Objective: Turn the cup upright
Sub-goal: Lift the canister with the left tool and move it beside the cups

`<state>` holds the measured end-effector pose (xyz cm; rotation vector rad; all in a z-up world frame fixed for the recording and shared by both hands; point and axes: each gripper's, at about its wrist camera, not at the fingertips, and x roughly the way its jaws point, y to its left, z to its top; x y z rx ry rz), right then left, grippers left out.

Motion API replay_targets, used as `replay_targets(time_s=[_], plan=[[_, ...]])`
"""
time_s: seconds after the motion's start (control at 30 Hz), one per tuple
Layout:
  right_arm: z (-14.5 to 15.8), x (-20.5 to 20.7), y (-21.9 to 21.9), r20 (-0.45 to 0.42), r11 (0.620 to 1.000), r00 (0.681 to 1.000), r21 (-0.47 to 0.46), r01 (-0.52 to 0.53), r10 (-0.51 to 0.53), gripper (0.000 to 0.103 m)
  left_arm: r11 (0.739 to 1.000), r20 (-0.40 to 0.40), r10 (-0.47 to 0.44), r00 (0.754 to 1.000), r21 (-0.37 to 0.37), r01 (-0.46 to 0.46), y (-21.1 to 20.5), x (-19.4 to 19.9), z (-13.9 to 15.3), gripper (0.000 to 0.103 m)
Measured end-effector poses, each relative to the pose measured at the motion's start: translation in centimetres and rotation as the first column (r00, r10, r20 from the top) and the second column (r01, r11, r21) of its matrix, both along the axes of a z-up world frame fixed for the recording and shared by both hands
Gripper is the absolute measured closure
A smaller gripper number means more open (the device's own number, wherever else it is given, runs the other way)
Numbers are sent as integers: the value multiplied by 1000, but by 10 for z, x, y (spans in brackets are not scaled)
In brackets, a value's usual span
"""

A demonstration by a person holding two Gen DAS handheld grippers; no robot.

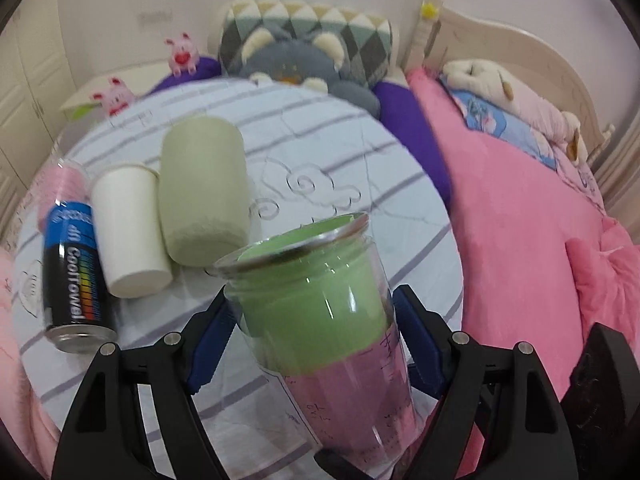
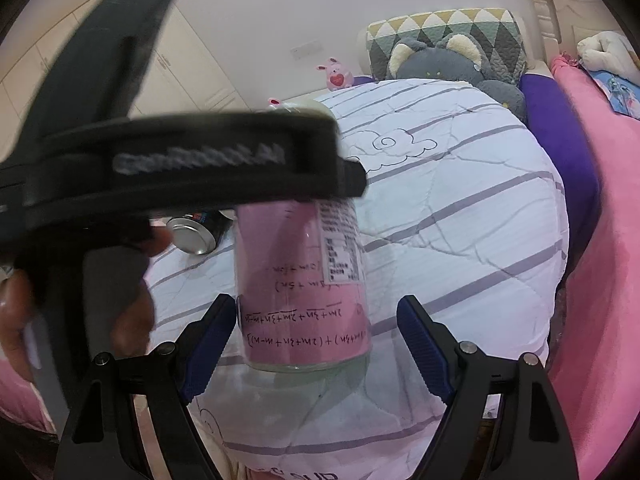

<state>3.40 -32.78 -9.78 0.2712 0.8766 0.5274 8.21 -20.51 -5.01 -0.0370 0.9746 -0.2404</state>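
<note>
Clamped between the blue pads of the left tool (image 1: 316, 332): the cup (image 1: 320, 312) — a clear tumbler with a green insert near the mouth and a pink one toward the base, handwritten formulas and a printed label on the wall. Mouth with threaded rim pointing away from the left tool and tilted up, base toward it. Held off the quilt (image 1: 340, 160), so looks mid-flip, not yet upright.

Right tool (image 2: 316, 340) wide, jaws standing either side of the cup's base end; left pad close to the glass, right pad clearly apart. No grip there. Probably staged as a guard or ready for a handover while the left tool rotates. From the right wrist view, formulas read upside down, and the left tool's black body crosses the cup's far end, hiding the rim.

Grip sits around mid-body, roughly at the green/pink seam — sensible: keeps the rim free and the base clear for landing. Glass-like wall looks slick; risk of slip during rotation.

Ahead-left of the left tool, lying on the quilt: white cup (image 1: 130, 232), pale green roll (image 1: 202, 192), towel can (image 1: 74, 280). Landing spot best kept straight ahead, away from those.

Soft bed surface — upright placement may wobble.
</note>
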Motion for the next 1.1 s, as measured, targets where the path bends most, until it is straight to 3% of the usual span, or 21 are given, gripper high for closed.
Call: replay_targets(time_s=[0.1,0.23,0.4,1.1], plan=[[-2,1,1,14,1000,1000,20,-6,6,19,1000,45,8,999,6,-8,4,-3,7,24],[-6,5,9,38,999,999,-49,7,-5,19,1000,90,-6,996,0,6,5,-8,13,24],[-9,14,9,55,999,998,-38,29,-27,19,1000,161,1,987,16,-3,6,-13,20,25],[-23,38,13,79,997,994,22,69,-71,19,999,155,38,987,-7,-37,18,1,12,25]])
